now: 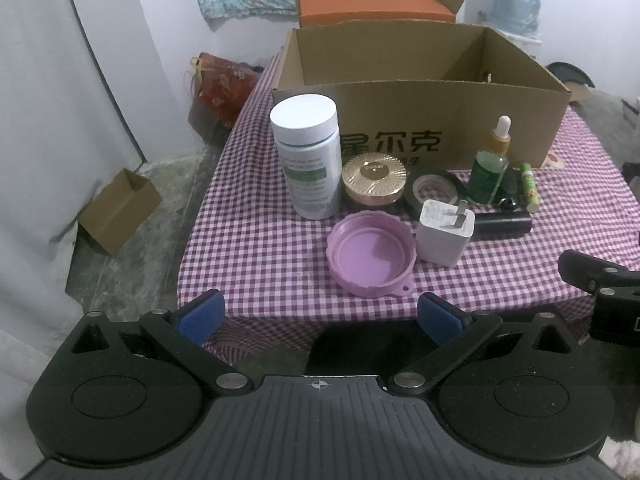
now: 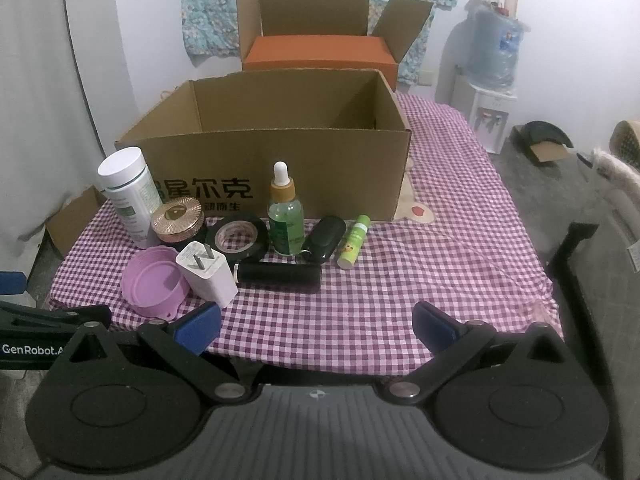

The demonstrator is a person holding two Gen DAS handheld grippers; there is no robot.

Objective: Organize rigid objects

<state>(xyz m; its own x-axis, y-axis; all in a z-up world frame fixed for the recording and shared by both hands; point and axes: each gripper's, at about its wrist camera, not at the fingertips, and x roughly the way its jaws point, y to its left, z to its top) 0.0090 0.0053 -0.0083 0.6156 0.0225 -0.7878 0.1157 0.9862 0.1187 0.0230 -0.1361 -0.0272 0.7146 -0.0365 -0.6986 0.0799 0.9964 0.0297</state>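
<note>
Both grippers, left (image 1: 320,316) and right (image 2: 316,326), hover with jaws spread and empty before small items (lid (image 1: 370,254), charger (image 2: 208,274)) clustered beside the empty box (image 2: 280,160), so sorting seems unstarted; next, grasp one.

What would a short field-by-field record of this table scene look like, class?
surface: checked tablecloth
container: open cardboard box, interior appears empty
upright: white pill bottle, green dropper bottle
lying: black tube, green lip balm
front: purple lid, white charger plug
left gripper: open
right gripper: open
</note>
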